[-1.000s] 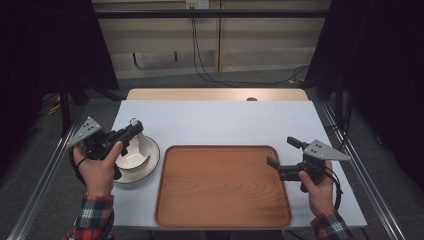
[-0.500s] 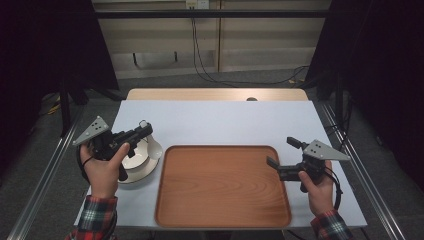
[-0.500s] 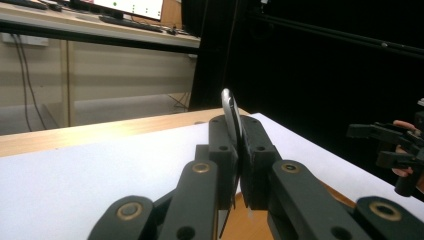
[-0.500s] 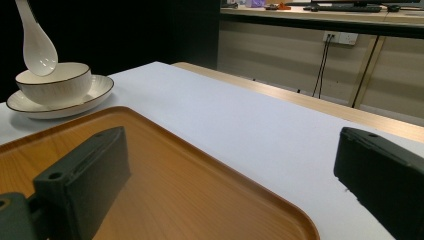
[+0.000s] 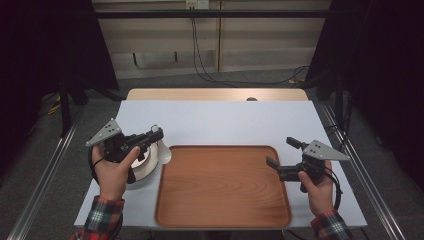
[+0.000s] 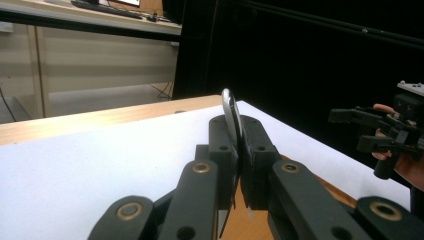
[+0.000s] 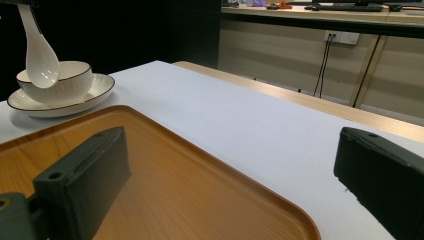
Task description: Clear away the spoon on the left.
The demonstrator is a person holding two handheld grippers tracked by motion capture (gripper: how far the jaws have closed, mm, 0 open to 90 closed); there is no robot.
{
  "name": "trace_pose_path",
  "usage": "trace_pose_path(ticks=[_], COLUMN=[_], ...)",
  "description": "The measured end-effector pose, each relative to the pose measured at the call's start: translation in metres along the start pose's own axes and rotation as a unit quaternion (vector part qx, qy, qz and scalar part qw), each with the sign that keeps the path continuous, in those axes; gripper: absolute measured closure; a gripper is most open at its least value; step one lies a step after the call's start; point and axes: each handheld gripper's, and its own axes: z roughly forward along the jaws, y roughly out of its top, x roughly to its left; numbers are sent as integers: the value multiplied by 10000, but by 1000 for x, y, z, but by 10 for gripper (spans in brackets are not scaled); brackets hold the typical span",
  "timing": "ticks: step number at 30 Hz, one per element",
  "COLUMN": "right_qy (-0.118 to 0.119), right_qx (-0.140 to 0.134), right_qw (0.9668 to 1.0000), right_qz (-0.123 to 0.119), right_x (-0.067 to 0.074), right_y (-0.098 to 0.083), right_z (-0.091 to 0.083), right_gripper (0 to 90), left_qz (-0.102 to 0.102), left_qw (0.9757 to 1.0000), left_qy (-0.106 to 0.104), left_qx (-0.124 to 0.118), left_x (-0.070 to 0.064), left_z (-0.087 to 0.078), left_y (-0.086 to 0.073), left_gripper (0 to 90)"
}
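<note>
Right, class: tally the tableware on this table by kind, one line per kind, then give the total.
Spoons: 1, the white spoon
Bowls: 1, the white bowl
Saucers: 1, the white saucer
Trays: 1, the wooden tray
Total: 4

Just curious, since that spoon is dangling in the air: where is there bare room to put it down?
The wooden tray is bare, and so is the white tabletop behind it. It is crowded only at the left, where bowl and saucer sit.
</note>
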Motion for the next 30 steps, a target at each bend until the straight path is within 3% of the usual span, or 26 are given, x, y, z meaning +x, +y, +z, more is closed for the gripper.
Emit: trace_pose_path(ticks=[16,30], right_qy=[29,19], right_qx=[9,12], right_qw=[10000,10000], right_qz=[2,-12], right_x=[0,1], right_y=[0,0], right_z=[0,0], right_gripper=[10,10], left_qz=[24,79], left_qw=[9993,9965], left_qy=[-244,-548], left_qx=[291,631], left_x=[-13,-25], left_z=[20,39], left_y=[-15,-31], left_gripper=[853,853])
